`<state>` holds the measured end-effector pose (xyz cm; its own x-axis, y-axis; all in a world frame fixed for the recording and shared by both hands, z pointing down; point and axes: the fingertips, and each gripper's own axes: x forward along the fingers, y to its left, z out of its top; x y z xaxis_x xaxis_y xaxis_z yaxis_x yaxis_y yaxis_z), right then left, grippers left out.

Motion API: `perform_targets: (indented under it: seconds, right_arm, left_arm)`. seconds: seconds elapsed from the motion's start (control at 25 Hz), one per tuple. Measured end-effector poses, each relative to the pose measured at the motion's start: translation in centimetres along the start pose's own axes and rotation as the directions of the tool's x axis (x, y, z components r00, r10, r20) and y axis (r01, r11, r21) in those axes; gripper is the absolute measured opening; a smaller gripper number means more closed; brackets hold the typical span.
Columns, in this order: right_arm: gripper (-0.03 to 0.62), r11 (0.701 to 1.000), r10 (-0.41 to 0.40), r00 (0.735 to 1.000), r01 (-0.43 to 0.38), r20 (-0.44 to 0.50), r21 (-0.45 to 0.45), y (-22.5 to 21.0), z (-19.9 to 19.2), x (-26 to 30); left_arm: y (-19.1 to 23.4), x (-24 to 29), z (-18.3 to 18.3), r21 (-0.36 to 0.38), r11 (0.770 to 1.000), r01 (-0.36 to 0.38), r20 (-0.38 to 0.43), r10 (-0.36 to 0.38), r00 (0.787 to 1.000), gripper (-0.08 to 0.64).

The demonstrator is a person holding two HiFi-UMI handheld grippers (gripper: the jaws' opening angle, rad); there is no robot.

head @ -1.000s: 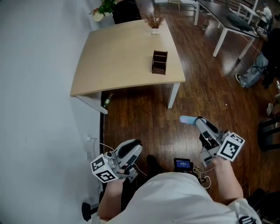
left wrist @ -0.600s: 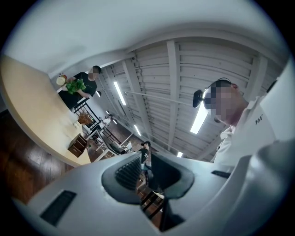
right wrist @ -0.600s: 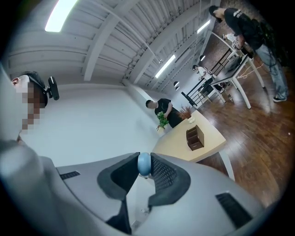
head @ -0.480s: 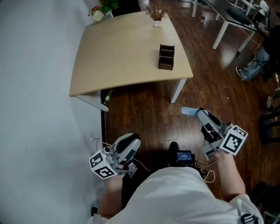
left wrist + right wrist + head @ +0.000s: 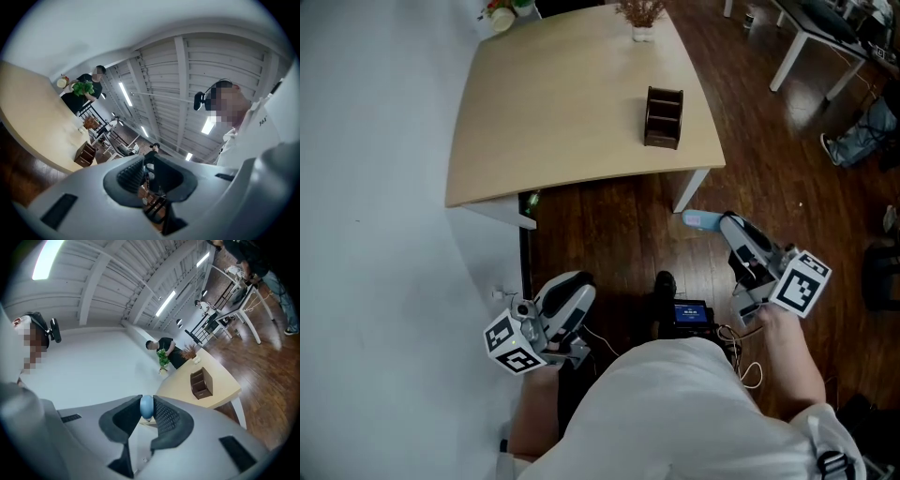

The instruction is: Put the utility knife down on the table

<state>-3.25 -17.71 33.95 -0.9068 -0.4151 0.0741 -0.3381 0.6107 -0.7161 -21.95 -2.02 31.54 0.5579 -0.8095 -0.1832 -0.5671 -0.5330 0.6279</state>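
Observation:
A light blue utility knife sticks out of my right gripper, which is shut on it above the dark wood floor, just short of the table's near right corner. In the right gripper view the knife sits pinched between the two pads. The light wood table lies ahead of both grippers. My left gripper hangs low at the left, below the table's near edge. The left gripper view shows its jaws a narrow gap apart with nothing between them.
A dark brown desk organizer stands on the table's right half, with small plant pots at the far edge. A white wall runs along the left. Another white-legged table stands at the top right. A person stands beyond the table.
Both grippers have moved forward toward the table, whose near edge is closer now. The knife stays held in the right gripper.

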Motion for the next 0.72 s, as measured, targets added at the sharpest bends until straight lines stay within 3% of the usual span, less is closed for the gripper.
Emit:
perform_targets:
  seconds: [0.32, 0.52, 0.72]
  right_arm:
    - [0.072, 1.0, 0.023, 0.999, -0.023, -0.036, 0.005, -4.5, 5.3, 3.5]
    - [0.072, 0.996, 0.091, 0.996, -0.091, -0.025, -0.02, -6.1, 8.9, 7.1]
    - [0.072, 1.0, 0.001, 0.999, 0.001, -0.043, 0.03, -8.7, 7.9, 5.9]
  left_arm:
    - [3.1, 7.4, 2.1, -0.002, 1.0, -0.013, -0.007, 0.012, 1.0, 0.064]
    - [5.3, 11.3, 4.8, 0.062, 0.998, -0.007, 0.01, 0.006, 1.0, 0.064]
    - [6.7, 12.6, 3.4, -0.007, 1.0, 0.003, -0.033, -0.003, 0.999, 0.064]
